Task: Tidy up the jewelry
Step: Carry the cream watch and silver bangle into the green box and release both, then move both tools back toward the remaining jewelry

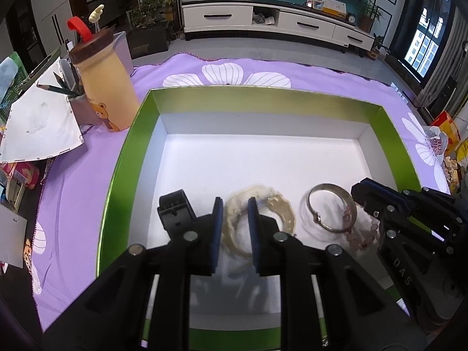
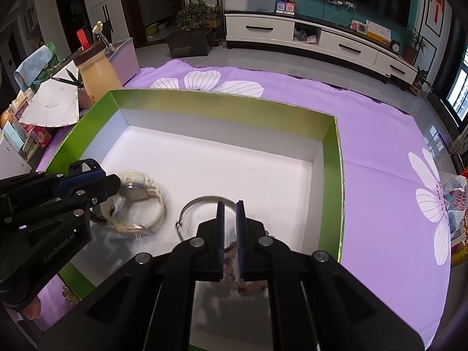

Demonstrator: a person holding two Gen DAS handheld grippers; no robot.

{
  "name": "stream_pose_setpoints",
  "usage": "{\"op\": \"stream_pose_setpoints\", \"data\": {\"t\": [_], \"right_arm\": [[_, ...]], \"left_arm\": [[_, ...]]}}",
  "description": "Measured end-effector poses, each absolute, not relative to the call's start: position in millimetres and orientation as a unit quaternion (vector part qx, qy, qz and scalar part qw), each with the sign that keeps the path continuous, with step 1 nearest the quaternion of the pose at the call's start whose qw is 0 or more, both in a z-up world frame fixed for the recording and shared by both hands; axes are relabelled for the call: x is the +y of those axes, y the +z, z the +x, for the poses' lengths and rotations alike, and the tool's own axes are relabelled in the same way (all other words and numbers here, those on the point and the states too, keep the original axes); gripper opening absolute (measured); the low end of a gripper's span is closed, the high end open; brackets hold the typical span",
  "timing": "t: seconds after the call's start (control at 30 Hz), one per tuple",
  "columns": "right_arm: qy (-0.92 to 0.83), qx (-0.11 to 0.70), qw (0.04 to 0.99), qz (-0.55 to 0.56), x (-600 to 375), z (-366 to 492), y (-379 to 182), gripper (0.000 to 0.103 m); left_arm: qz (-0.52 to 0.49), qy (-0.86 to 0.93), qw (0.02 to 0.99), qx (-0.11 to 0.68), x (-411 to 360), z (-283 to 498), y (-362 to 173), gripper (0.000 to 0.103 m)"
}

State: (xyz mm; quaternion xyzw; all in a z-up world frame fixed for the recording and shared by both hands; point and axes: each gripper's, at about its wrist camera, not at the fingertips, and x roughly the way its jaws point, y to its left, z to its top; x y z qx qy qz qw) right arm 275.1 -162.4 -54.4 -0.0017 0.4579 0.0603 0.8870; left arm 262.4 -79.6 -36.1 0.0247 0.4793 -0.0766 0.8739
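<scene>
A green box point(image 1: 122, 175) with a white floor lies on the purple cloth; it also shows in the right wrist view point(image 2: 332, 193). In it lie a black watch point(image 1: 175, 210), a cream watch point(image 1: 280, 207) point(image 2: 137, 193), a silver bangle point(image 1: 330, 204) point(image 2: 199, 201) and a pink bead bracelet point(image 1: 362, 237) point(image 2: 234, 280). My left gripper point(image 1: 235, 213) hovers over the cream watch, jaws a little apart around its strap; whether they touch it is unclear. My right gripper point(image 2: 230, 219) is over the bangle and beads, jaws narrowly apart, holding nothing visible.
A yellow bear bottle point(image 1: 102, 87) with a brown lid, a pencil cup point(image 1: 79, 105) and white paper point(image 1: 41, 122) stand left of the box. A snack bag point(image 2: 456, 201) lies at the right cloth edge. A TV cabinet point(image 1: 263, 20) is beyond the table.
</scene>
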Motion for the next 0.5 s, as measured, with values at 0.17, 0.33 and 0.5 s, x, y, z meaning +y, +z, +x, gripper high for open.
{"op": "stream_pose_setpoints", "data": {"t": [0.17,0.33,0.5], "right_arm": [[0.061,0.443,0.894,0.002,-165,263,-41,0.018],[0.066,0.416,0.907,0.004,-169,240,-20,0.021],[0.072,0.385,0.92,0.024,-178,205,3,0.051]], "left_arm": [[0.023,-0.085,0.88,0.466,-81,255,-25,0.032],[0.022,-0.09,0.887,0.452,-79,241,-11,0.048],[0.023,-0.105,0.894,0.436,-77,218,6,0.079]]}}
